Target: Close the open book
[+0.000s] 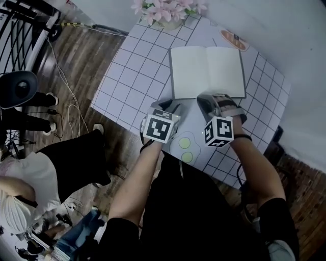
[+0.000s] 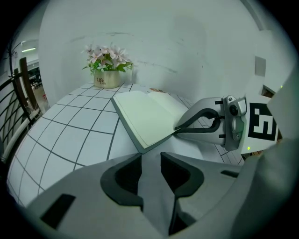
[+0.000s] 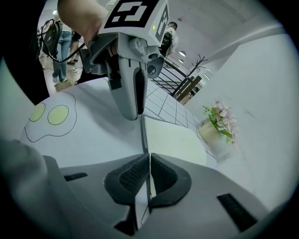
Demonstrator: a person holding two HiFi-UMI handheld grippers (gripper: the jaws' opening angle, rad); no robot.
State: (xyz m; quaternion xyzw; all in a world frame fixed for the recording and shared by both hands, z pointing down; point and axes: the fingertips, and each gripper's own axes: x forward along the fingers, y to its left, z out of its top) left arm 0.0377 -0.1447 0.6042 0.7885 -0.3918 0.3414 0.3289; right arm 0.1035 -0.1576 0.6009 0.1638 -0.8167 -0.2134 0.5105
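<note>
1. Open book (image 1: 206,71) flat, pages up, on the far part of the gridded worktop (image 1: 127,76), just near of a flower pot (image 1: 168,12).
2. Right gripper (image 1: 211,98) at the book's near edge, close to the spine; jaws pressed together on a thin leaf of it.
3. Left gripper (image 1: 170,105) just beside, by the near left corner; jaws apart, holding nothing.
4. Fried-egg drawing (image 1: 186,148) nearer on the worktop.

Bare table (image 1: 127,76) free left of the open book (image 1: 206,71). Far edge blocked by flower pot (image 1: 168,12). Near edge crowded by left gripper (image 1: 170,105) and right gripper (image 1: 214,99), side by side.
</note>
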